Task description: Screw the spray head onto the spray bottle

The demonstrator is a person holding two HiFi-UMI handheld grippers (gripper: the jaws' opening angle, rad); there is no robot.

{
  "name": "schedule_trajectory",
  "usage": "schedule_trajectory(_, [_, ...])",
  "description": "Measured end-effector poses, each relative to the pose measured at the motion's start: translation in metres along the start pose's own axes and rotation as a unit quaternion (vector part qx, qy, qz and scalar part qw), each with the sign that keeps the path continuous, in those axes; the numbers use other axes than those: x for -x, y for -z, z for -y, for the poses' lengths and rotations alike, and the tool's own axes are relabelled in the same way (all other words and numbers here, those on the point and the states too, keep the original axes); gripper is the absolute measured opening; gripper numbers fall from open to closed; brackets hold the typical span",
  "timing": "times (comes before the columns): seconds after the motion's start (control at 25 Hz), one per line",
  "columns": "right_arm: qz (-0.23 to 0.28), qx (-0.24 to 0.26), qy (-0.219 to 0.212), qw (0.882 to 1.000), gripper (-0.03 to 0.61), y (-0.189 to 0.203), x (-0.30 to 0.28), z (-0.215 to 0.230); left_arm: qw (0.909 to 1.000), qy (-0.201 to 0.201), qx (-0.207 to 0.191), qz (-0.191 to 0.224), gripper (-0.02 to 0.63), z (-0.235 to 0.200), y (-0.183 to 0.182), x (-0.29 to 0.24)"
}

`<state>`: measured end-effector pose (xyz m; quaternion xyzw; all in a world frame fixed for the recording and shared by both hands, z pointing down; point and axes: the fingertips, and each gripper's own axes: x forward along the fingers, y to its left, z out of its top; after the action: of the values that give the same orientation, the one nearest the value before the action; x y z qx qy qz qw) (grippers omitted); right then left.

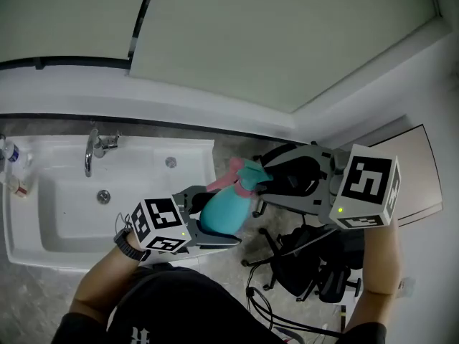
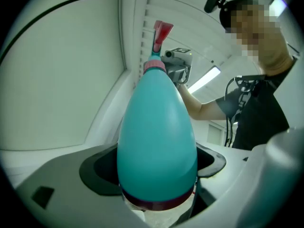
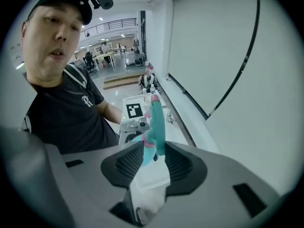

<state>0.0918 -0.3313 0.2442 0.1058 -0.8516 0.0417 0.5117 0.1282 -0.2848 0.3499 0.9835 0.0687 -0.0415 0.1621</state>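
Two grips: the left hand-held gripper clamps the wide lower body of the spray bottle; the right hand-held gripper pinches the spray head.
Bottle: teal and egg-shaped, with a dark red band near the base, narrowing to a slim neck.
Head: teal, with a pink collar and a pink-red nozzle, sitting on the bottle's neck.
Where: held in the air before the person, just right of a white sink with a chrome tap.
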Motion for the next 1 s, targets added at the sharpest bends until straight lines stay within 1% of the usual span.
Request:
schedule_trajectory(0.12, [0.031,-0.012,-0.033,0.999,0.133,-0.008,0.007,-0.006,0.9989,0.040,0.022,0.010,0.426,0.010,-0.006,0.002])
schedule_trajectory(0.2, [0.050,-0.024,-0.055,0.997,0.133,-0.012,0.006,-0.006,0.9980,0.057,0.025,0.012,0.426,0.016,-0.008,0.004])
schedule_trajectory(0.32, [0.061,-0.031,-0.088,0.994,0.133,-0.014,-0.002,-0.015,0.9977,0.066,0.017,0.006,0.426,0.026,-0.007,0.003])
schedule_trajectory(0.4, [0.064,-0.036,-0.102,0.992,0.133,-0.014,0.001,-0.028,0.9981,0.060,0.016,0.005,0.426,0.029,-0.006,0.002])
schedule_trajectory(0.48, [0.046,-0.036,-0.093,0.994,0.133,-0.009,0.005,-0.032,0.9982,0.053,0.027,0.008,0.426,0.023,-0.007,0.004])
schedule_trajectory(0.56, [0.020,-0.022,-0.085,0.996,0.133,-0.004,0.005,-0.031,0.9975,0.052,0.046,0.017,0.426,0.012,-0.011,0.007])
schedule_trajectory(0.6, [0.011,-0.007,-0.085,0.996,0.133,-0.005,0.005,-0.031,0.9972,0.051,0.050,0.019,0.426,0.008,-0.012,0.008])
schedule_trajectory(0.68, [0.006,0.030,-0.089,0.996,0.133,-0.009,0.003,-0.034,0.9974,0.053,0.046,0.017,0.426,0.004,-0.011,0.009])
schedule_trajectory(0.72, [0.010,0.048,-0.088,0.995,0.133,-0.012,0.004,-0.035,0.9972,0.058,0.045,0.017,0.426,0.005,-0.010,0.009])
schedule_trajectory(0.76, [0.025,0.067,-0.081,0.994,0.133,-0.017,0.008,-0.034,0.9966,0.066,0.045,0.018,0.426,0.007,-0.010,0.010])
schedule_trajectory(0.84, [0.075,0.096,-0.049,0.991,0.133,-0.029,0.025,-0.028,0.9954,0.083,0.046,0.016,0.426,0.014,-0.010,0.009])
schedule_trajectory(0.88, [0.084,0.103,-0.028,0.991,0.133,-0.030,0.034,-0.023,0.9949,0.091,0.042,0.010,0.426,0.019,-0.010,0.007])
schedule_trajectory(0.92, [0.071,0.104,-0.011,0.992,0.133,-0.026,0.040,-0.017,0.9945,0.098,0.036,0.003,0.426,0.024,-0.009,0.005])
schedule_trajectory(1.0, [0.004,0.099,0.006,0.995,0.133,-0.004,0.039,-0.006,0.9950,0.097,0.023,-0.004,0.426,0.028,-0.008,0.005])
